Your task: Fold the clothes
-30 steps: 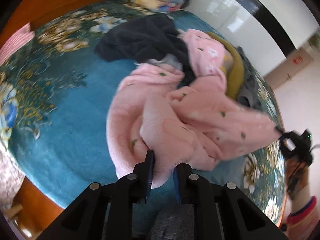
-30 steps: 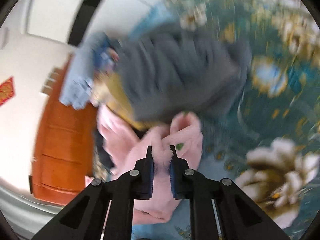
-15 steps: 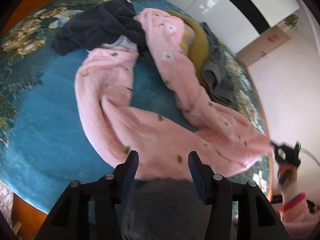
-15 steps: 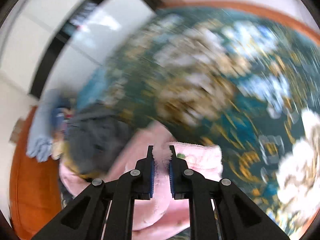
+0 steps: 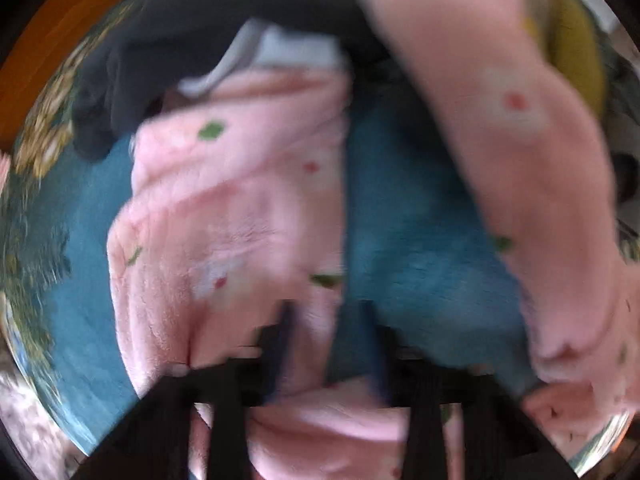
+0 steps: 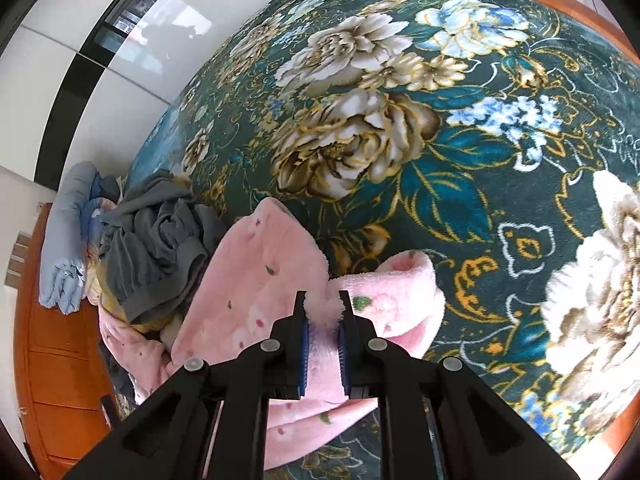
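Pink fleece garment (image 6: pixel 256 312) pinched between right hand-held gripper (image 6: pixel 323 312) fingers.

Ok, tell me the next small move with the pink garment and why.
Probably close the left gripper on the pink garment: its fingers stand apart with an edge of the cloth between them, though that view is blurred, while the right gripper is already clamped on another edge.

Pink fleece garment (image 6: pixel 256 292), small green and red sprigs. Bedspread (image 6: pixel 440 184): dark teal, gold-and-cream peonies, blue blossoms. Crumpled grey clothing (image 6: pixel 156 240). Pale blue bundle (image 6: pixel 64 240). Mustard-yellow piece (image 5: pixel 576 52).
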Demonstrator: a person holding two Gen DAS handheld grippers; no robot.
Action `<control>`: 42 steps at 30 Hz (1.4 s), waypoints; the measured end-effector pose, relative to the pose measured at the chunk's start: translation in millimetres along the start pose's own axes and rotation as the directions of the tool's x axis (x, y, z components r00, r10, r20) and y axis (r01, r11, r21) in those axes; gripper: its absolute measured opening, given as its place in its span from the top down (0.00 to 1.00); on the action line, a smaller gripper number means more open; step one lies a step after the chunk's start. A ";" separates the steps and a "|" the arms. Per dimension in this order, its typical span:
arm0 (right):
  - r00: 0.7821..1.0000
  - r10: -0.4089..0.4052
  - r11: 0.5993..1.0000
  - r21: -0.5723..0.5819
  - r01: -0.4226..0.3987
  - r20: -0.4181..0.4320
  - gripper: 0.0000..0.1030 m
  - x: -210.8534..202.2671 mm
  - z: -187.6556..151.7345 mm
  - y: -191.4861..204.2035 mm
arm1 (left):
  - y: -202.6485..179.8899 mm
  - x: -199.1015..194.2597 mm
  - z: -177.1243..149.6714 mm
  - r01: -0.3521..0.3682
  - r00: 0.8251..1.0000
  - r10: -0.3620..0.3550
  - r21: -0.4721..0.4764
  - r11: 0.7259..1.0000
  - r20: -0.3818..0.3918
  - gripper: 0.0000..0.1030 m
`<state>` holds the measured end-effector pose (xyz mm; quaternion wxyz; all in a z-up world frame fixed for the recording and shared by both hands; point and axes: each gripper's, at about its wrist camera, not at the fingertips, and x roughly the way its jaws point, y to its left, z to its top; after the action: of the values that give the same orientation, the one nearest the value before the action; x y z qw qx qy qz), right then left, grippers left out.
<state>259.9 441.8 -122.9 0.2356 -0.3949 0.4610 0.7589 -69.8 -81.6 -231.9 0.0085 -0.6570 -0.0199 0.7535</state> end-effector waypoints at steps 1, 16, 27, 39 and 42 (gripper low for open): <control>1.000 -0.004 1.000 0.001 0.004 -0.002 0.88 0.4 0.1 -0.2 | 7.4 -0.8 -1.1 0.016 1.000 -0.016 -0.022 1.000 0.006 0.96; 0.999 0.016 1.000 -0.007 -0.016 0.038 0.88 -13.6 -7.1 10.8 | 257.6 -177.8 -97.8 0.428 0.808 -0.242 -0.252 0.868 0.537 0.98; 0.999 -0.001 1.000 0.030 0.002 -0.036 0.83 0.9 -26.0 -9.0 | 295.5 -51.4 -168.7 0.325 0.942 -0.203 -0.567 0.757 0.268 0.97; 0.997 -0.032 0.995 0.090 0.039 -0.077 0.47 -13.5 -57.1 -70.7 | 222.1 -88.5 -132.9 0.036 0.979 0.010 -0.221 0.975 0.205 0.55; 0.994 0.031 0.985 0.174 -0.012 -0.105 0.47 9.0 -70.2 -79.9 | 212.1 -83.6 -118.1 0.021 0.981 0.017 -0.189 0.982 0.195 0.52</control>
<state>339.2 416.6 -189.7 0.2357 -0.4080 0.5416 0.6961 61.4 -294.5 -173.9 -0.0555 -0.5775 -0.0932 0.8091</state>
